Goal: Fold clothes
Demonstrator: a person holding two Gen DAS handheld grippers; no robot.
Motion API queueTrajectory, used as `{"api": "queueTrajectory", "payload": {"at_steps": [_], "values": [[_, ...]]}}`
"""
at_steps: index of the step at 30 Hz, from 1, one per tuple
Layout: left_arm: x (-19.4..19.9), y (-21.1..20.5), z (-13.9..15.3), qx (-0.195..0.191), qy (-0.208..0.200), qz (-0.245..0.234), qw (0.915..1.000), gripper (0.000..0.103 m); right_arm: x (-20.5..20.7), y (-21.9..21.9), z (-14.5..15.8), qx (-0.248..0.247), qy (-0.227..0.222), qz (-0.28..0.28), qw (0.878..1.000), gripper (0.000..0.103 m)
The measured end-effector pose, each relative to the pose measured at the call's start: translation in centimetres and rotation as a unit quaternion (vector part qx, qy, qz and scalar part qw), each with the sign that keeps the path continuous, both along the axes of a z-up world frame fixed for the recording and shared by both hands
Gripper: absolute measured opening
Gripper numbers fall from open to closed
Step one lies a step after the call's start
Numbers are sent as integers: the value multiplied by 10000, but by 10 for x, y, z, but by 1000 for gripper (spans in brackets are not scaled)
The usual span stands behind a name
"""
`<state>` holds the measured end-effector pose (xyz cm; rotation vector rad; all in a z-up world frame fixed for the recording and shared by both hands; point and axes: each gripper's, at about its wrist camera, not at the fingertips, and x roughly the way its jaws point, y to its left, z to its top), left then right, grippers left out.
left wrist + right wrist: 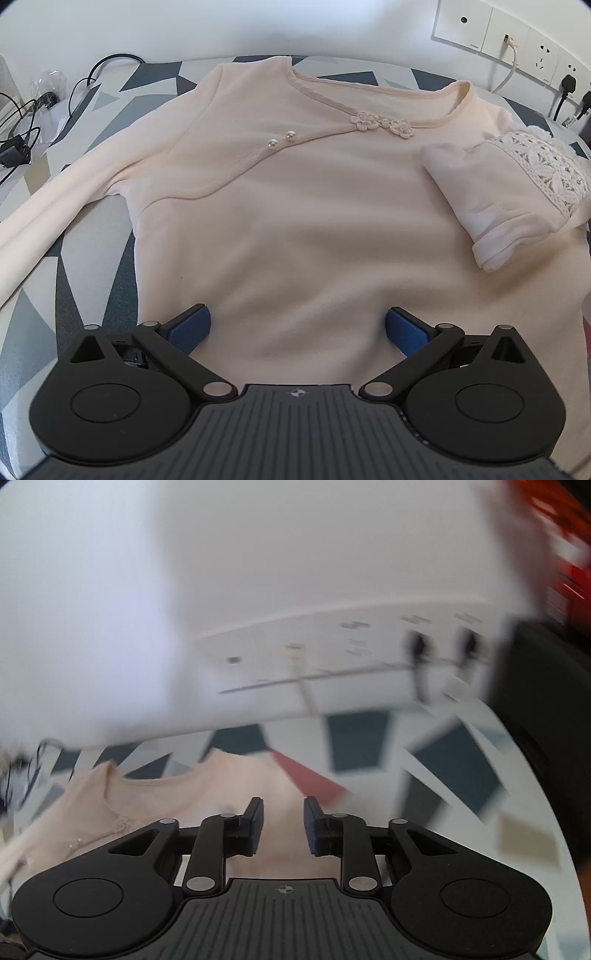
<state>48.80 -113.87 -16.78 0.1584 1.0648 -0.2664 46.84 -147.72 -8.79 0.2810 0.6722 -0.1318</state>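
Left tongs (297,328) spread wide over top (295,221).

A table (77,273) covered with a cloth of grey, dark blue and white triangles carries a pale pink top (295,229), spread flat with its front up. One sleeve (517,192) is folded over the chest. Black cables (22,122) lie at the far left edge.
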Motion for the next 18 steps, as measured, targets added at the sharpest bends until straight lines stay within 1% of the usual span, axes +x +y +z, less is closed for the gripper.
{"api": "queueTrajectory", "payload": {"at_steps": [3, 6, 7, 9, 11, 14, 18], "values": [[0, 0, 0, -5, -8, -11, 10000, 103, 56, 21, -17, -125, 358, 578, 9976, 24], [1, -1, -1, -17, -37, -25, 10000, 103, 101, 33, -45, -76, 978, 525, 9938, 19], [2, -1, -1, -22, -52, -31, 10000, 103, 112, 34, -53, -132, 1049, 454, 9934, 18], [4, -2, -1, -34, -83, -42, 10000, 103, 130, 33, -66, -270, 1054, 310, 9936, 16], [5, -3, -2, -46, -114, -53, 9999, 103, 148, 31, -76, -372, 1038, 163, 9938, 15], [8, -4, -3, -63, -160, -69, 9998, 103, 173, 27, -76, -390, 1030, 2, 9939, 15], [16, -11, -3, -80, -254, -35, 9996, 103, 193, 27, -77, -487, 991, -53, 9939, 15]]}}
